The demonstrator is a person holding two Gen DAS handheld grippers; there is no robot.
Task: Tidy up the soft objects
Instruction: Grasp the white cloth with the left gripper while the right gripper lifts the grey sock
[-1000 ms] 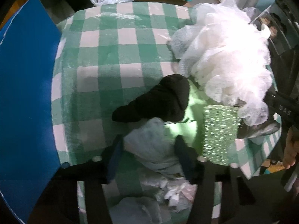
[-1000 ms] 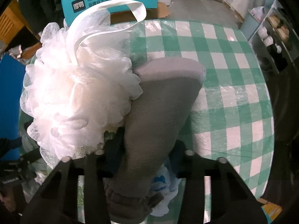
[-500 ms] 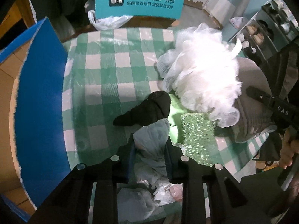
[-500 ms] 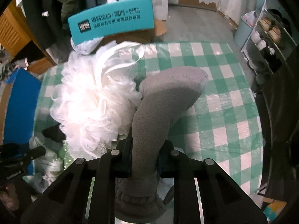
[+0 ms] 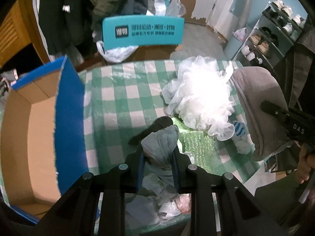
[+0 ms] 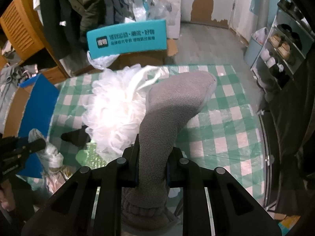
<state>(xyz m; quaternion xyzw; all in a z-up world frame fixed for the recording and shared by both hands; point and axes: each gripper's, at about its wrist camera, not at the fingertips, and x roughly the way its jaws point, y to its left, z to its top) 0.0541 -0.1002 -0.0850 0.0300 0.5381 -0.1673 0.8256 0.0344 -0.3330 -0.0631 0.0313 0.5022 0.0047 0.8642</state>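
My left gripper point(image 5: 158, 155) is shut on a pale blue-grey cloth point(image 5: 160, 143) and holds it above the green checked table point(image 5: 122, 90). My right gripper point(image 6: 151, 153) is shut on a grey fleece sock point(image 6: 167, 116), which also shows in the left wrist view point(image 5: 259, 102). A white mesh bath pouf point(image 5: 198, 92) lies on the table, next to a black sock point(image 5: 155, 126) and a green sparkly sponge point(image 5: 196, 143). The pouf point(image 6: 116, 108) shows left of the grey sock in the right wrist view.
An open cardboard box with a blue flap point(image 5: 67, 118) stands at the table's left edge. A teal chair back point(image 5: 143, 31) is behind the table. A blue-striped white sock point(image 5: 239, 131) and crumpled plastic bags point(image 5: 167, 202) lie near the front. A shoe rack point(image 6: 283, 45) stands right.
Both grippers have risen away from the table, carrying the pale cloth and the grey sock. The left gripper closed on the cloth. The box interior has come into view.
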